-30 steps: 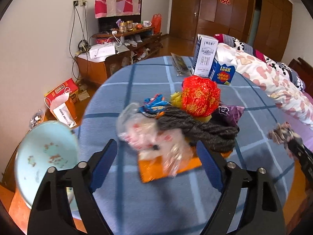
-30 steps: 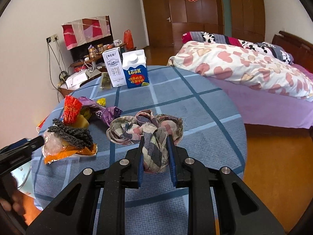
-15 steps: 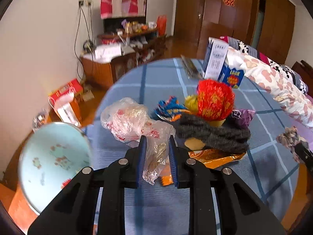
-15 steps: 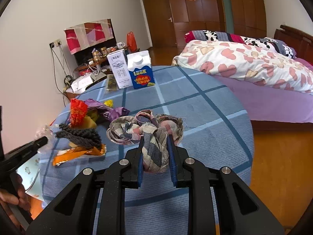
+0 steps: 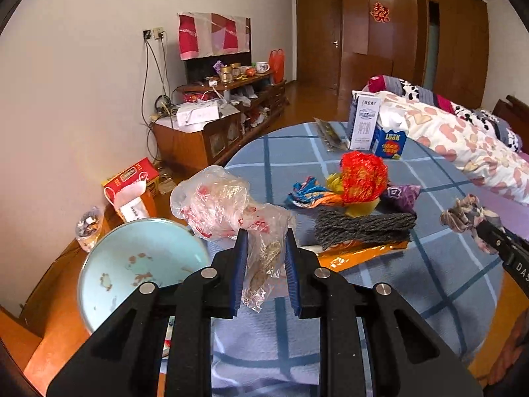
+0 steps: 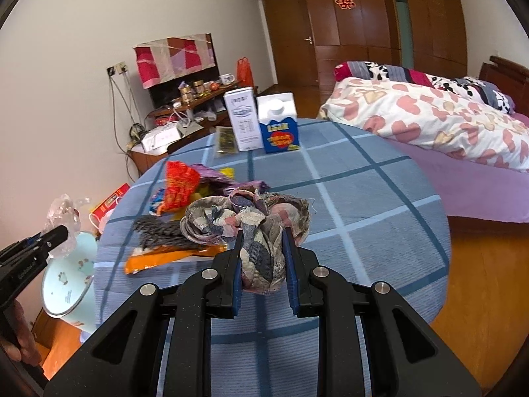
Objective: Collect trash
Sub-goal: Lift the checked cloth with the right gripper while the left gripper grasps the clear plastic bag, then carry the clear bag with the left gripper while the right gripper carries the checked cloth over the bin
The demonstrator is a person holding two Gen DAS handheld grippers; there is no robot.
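Standing by the round blue-checked counter (image 5: 429,274), I see the pale blue enamel basin (image 5: 132,264) waiting at its edge. Each hand-held gripper pinches limp, weightless trash lifted off the counter: right hand-held gripper (image 6: 263,258) a frayed plaid cloth wad (image 6: 254,228), left hand-held gripper (image 5: 264,254) a slippery clear crinkled plastic bag (image 5: 224,208), best held by bunched folds.

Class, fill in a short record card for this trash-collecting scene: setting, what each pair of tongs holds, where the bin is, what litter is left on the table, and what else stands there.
Setting: round table with blue checked cloth, beside a bed
Left tongs: shut on clear plastic bag
Right tongs: shut on patchwork rag
Bin: pale blue bin, beside the table
Litter left: red foil wrapper, grey knitted piece, orange wrapper
Also standing: two cartons
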